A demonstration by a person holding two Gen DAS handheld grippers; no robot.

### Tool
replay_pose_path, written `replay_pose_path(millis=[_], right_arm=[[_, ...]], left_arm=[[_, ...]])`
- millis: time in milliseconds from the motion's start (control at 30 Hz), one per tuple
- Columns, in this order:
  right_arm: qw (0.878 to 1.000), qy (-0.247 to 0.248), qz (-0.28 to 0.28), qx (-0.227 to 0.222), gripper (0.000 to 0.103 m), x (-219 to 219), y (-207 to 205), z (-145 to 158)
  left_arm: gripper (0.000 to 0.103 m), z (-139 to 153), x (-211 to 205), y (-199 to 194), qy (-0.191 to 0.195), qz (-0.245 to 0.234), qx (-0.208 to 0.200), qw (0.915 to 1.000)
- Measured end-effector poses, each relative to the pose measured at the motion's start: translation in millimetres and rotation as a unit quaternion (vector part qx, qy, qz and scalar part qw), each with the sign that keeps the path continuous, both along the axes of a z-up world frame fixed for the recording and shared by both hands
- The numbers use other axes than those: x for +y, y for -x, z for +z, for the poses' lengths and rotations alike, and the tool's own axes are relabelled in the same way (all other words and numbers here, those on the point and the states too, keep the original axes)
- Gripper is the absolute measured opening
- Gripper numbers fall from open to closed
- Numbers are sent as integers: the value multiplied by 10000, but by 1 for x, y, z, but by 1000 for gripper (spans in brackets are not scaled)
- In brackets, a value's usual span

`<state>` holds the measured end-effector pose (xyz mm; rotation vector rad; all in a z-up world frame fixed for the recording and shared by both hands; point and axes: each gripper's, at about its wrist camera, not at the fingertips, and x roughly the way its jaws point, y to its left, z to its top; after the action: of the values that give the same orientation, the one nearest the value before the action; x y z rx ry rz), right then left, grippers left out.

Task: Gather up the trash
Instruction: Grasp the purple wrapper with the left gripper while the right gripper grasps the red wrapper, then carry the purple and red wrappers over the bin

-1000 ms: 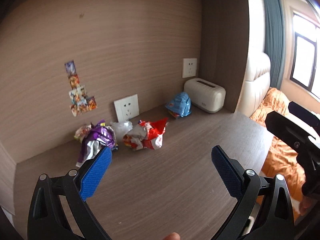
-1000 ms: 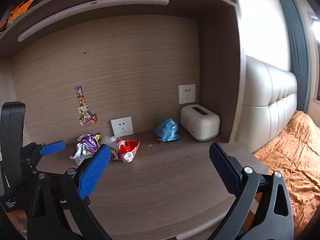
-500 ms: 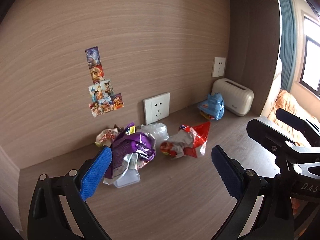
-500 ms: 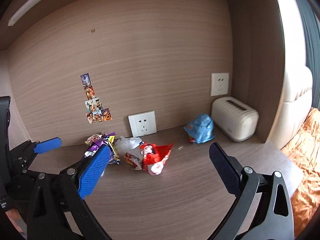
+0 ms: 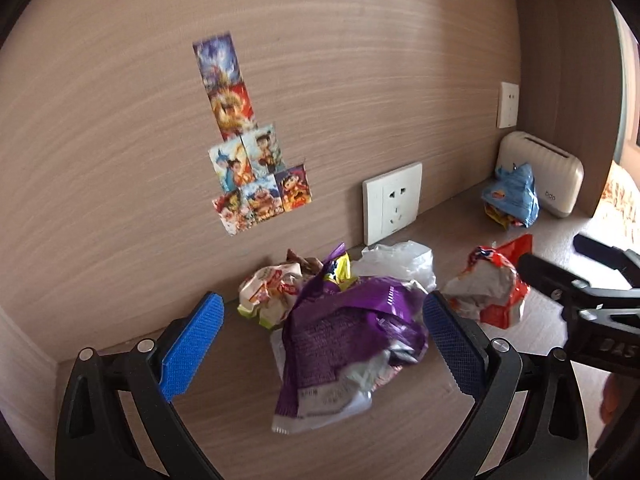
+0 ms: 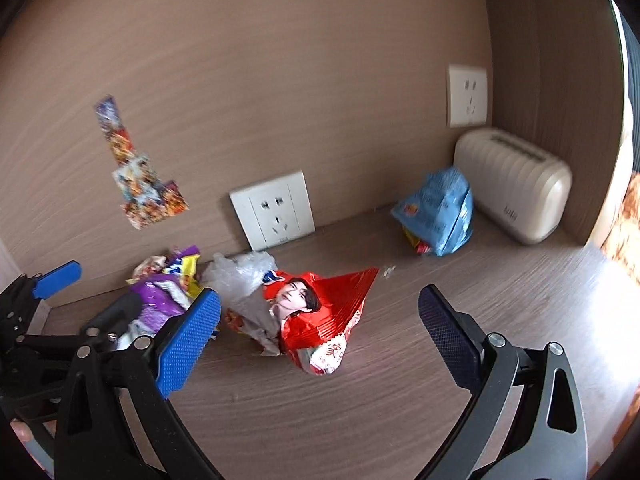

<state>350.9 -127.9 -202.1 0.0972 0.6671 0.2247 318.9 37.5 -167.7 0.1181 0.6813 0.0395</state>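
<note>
Here the brown wood-grain desk (image 6: 400, 420) runs back to a matching wall panel (image 5: 360, 60). In the right corner sits a cream ribbed toaster-like box (image 6: 516, 184), with a crumpled blue snack bag (image 6: 438, 208) just beside it. The left gripper (image 5: 320, 340) is spread wide, holding nothing, straddling a crumpled purple foil wrapper (image 5: 344, 332). The right gripper (image 6: 320, 328), equally wide and empty, frames a crumpled red snack bag (image 6: 320, 320). A clear plastic bag (image 6: 240, 272) lies between the two wrappers.

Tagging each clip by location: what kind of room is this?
Probably a bedroom: a built-in wooden desk with wall sockets, and orange bedding at the right edge. Crumpled snack wrappers litter it.
</note>
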Motion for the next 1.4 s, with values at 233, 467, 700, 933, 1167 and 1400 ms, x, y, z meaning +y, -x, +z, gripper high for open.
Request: replay_pose_path(millis=[233,467,700,933,1167,1400], right_arm=[[9983,28,63,583,99,18,-32,-30],[9974,-243,452,505,59,21,-28,-29],[9978,-211,622,110,41,5,5,10],[9990,-190,317,-257,41,-33,44,48],[9985,-97,-99,-523,41,-83,83,71],[9950,9,-754,-648,41,-148,149,87]], left_arm=[[78,-21,2,-20,123,-419,326,9985],[36,-25,1,-22,332,-546,381,9972],[26,-10,0,-13,495,-722,271,9958],[23,20,-19,10,420,-938,-28,9947],[23,56,-69,51,353,-1523,-312,9872],[23,62,-147,104,529,-2405,-181,9690]])
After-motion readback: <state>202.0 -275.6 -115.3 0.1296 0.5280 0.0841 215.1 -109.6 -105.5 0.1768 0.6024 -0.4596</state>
